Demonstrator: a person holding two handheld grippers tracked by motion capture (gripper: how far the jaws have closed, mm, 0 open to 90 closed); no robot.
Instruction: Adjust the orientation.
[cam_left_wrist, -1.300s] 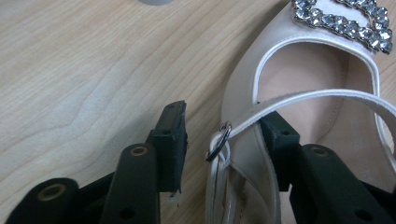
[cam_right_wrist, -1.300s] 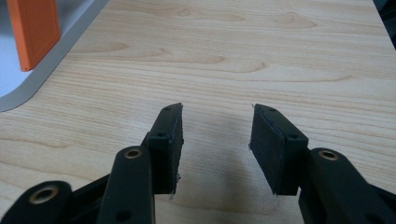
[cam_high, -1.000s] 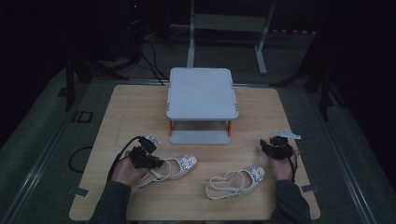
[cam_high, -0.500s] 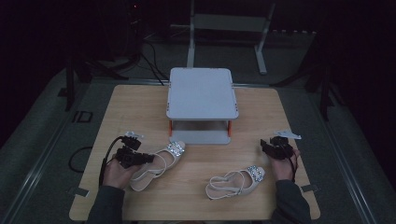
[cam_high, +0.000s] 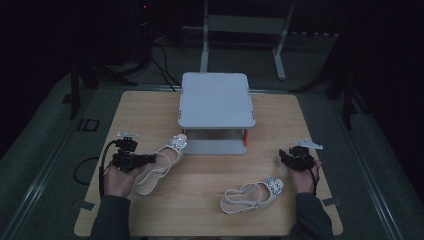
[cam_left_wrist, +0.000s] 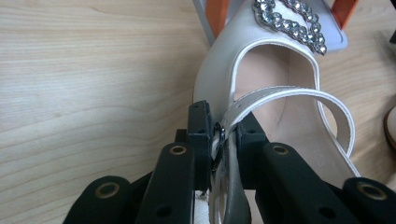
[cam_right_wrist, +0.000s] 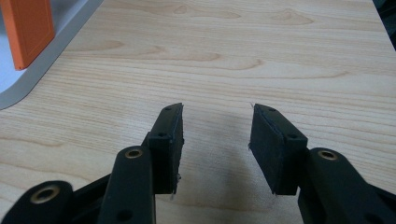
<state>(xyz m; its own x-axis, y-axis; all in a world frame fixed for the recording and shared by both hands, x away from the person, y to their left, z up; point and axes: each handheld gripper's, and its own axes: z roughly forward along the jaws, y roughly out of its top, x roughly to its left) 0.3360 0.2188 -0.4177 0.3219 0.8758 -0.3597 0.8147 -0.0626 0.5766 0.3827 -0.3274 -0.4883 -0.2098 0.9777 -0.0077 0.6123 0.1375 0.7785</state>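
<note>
Two pale sandals lie on the wooden table (cam_high: 150, 107), one to each side of the person. Nearest the person, at the table's front right, the second sandal (cam_high: 250, 194) lies flat with its long axis running roughly left to right, its jewelled toe toward the right hand and its heel strap toward the middle of the table. The right gripper (cam_high: 292, 156) sits just beyond that sandal's toe, apart from it. The right forearm comes straight up from the bottom edge, the hand under the gripper, which points toward the table's middle. In the right gripper view its jaws stand moderately apart above bare wood, with nothing between them.

At the front left, the held sandal (cam_high: 159, 162) lies on a diagonal, its heel end near the person's left hand and its jewelled toe pointing away and to the right, toward the stand. The left gripper (cam_high: 150, 159) points to the right along the table. In the left gripper view its jaws are pinched narrowly on the sandal's strap (cam_left_wrist: 280, 95) at the small buckle.

Farther back, at the table's middle, stands a grey two-tier stand (cam_high: 216, 99) with orange legs; the held sandal's toe reaches just beside its lower shelf.
</note>
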